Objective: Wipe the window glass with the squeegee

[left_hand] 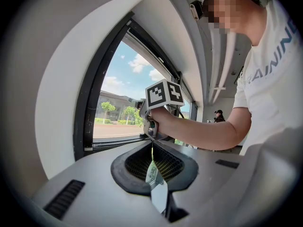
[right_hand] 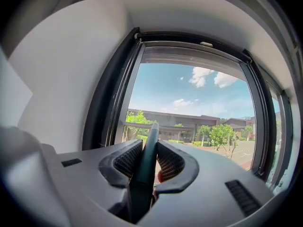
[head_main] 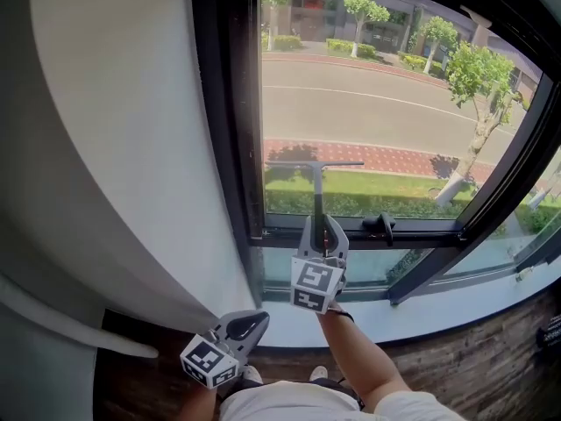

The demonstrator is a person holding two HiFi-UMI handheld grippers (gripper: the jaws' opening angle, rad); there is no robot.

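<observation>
Right gripper (right_hand: 150,156) clamped on the slim dark handle of the squeegee (head_main: 316,181). It's T-shaped, thin straight blade against the clear window glass (head_main: 386,103). Left gripper (left_hand: 152,162) jaws pressed together, hanging low.

Two grippers are in sight, the left gripper (head_main: 247,324) and the right gripper (head_main: 323,232). Each carries one marker cube, which makes two cubes: one on the left (head_main: 210,362) and one on the right (head_main: 316,285). There is one squeegee (head_main: 316,191). The wall holds one large window pane (head_main: 394,103), with one black handle (head_main: 379,227) on its frame. Outside lie one road (head_main: 368,108) and one long building (right_hand: 189,122), and four trees (head_main: 365,7) can be counted along the road. Two people show: the person (left_hand: 265,79) with the grippers, and one bystander (left_hand: 218,115) far back in the room.
</observation>
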